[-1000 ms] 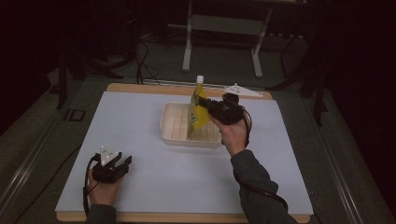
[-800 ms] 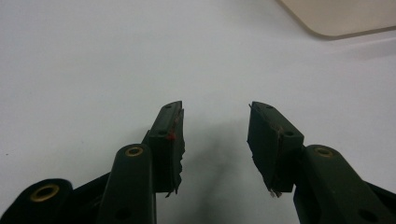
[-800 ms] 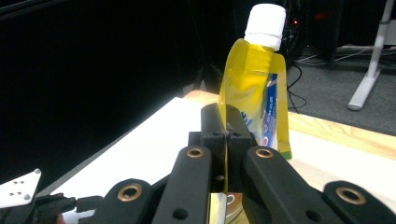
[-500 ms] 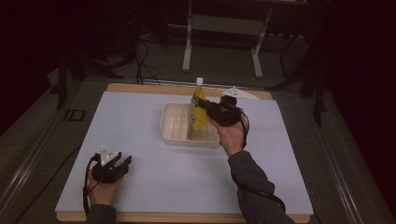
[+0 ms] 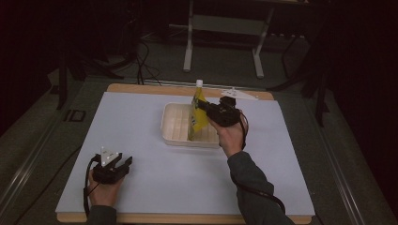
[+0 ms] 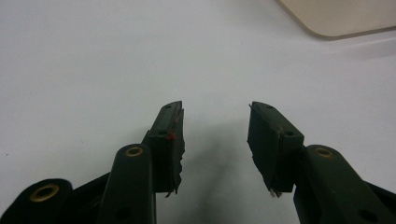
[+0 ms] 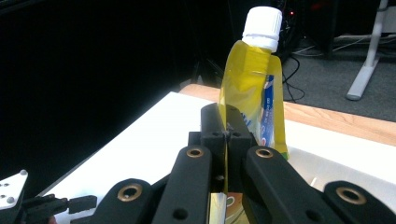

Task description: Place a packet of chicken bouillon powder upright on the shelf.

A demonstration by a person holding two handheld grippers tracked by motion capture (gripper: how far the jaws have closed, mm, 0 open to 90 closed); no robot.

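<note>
The right gripper (image 5: 201,107) was clenched on the edge of the yellow pouch (image 7: 250,98), which stood upright with its white cap (image 7: 262,22) on top, above the cream tray (image 5: 176,124). The left gripper (image 6: 215,135) rested released on the white table (image 5: 141,117), well apart.

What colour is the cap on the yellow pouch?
White; the cap on the pouch shows best in the right gripper view.
</note>
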